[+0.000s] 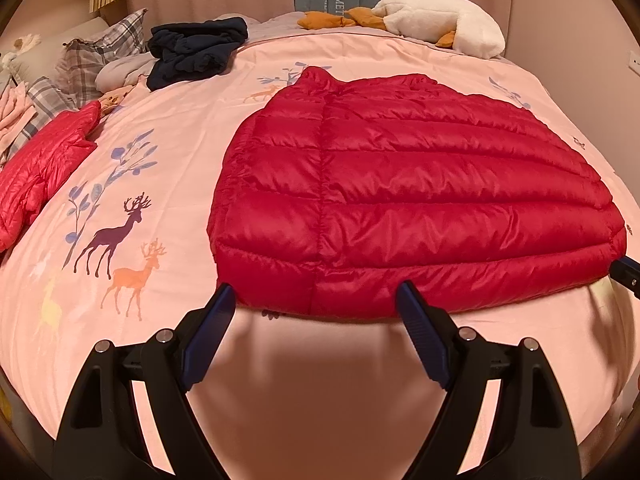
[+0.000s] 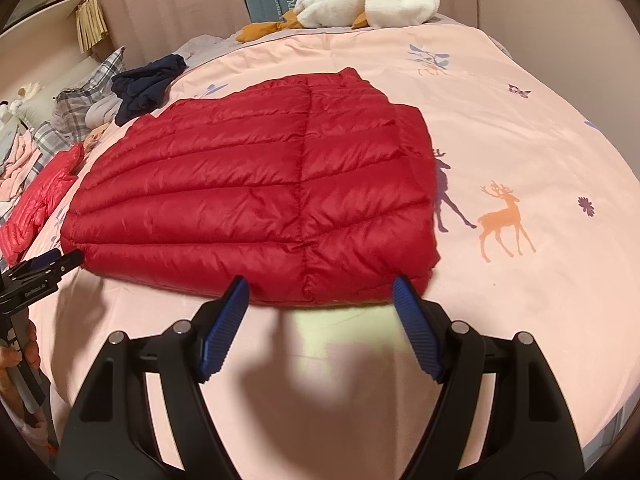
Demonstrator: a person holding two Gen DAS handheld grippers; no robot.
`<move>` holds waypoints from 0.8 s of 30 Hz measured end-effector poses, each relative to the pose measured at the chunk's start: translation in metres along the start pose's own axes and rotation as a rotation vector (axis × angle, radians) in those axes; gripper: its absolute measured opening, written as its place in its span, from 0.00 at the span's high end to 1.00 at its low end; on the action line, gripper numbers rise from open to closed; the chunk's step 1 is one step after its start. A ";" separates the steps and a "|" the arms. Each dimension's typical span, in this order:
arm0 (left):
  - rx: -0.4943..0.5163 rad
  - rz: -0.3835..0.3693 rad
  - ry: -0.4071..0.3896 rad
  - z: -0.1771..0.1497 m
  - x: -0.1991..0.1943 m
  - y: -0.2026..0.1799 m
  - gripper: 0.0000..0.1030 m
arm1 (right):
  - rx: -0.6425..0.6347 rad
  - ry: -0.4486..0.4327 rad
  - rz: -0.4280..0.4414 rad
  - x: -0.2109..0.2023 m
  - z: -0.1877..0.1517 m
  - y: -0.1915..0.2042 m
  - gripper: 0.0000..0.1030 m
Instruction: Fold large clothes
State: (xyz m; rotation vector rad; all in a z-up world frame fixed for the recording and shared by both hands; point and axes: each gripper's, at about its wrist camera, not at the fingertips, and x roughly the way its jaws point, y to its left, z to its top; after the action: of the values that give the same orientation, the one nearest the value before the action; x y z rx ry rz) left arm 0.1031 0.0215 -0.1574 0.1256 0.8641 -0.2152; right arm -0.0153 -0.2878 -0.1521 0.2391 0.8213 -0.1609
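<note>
While both tools are held with jaws spread and empty, the left gripper (image 1: 316,294) and right gripper (image 2: 320,286) are seen at the near hem of the red quilted jacket (image 1: 400,200), laid flat on the pink bedspread (image 1: 168,184); a dark garment (image 1: 196,50) lies far left.

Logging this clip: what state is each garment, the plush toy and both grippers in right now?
Red down jacket: spread flat, partly folded.
Second red jacket: crumpled at bed's edge.
Navy garment: bunched up.
Plush goose: lying down.
Left gripper: open, empty.
Right gripper: open, empty.
</note>
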 end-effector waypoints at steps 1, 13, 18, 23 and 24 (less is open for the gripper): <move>0.000 0.003 0.001 0.000 0.000 0.001 0.19 | 0.003 0.001 -0.003 -0.001 0.000 -0.001 0.26; -0.018 0.027 -0.002 0.000 -0.003 0.010 0.19 | 0.022 -0.007 -0.019 -0.008 -0.003 -0.009 0.26; -0.029 0.042 -0.002 0.001 -0.005 0.015 0.19 | 0.033 -0.019 -0.027 -0.014 -0.002 -0.012 0.26; -0.041 0.056 -0.001 0.003 -0.007 0.021 0.19 | 0.039 -0.038 -0.046 -0.024 0.002 -0.014 0.22; -0.042 0.059 -0.003 0.003 -0.008 0.022 0.19 | 0.038 -0.042 -0.048 -0.026 0.002 -0.013 0.20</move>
State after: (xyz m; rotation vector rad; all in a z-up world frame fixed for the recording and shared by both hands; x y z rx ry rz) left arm 0.1057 0.0432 -0.1484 0.1114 0.8607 -0.1419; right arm -0.0343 -0.3001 -0.1331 0.2515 0.7829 -0.2264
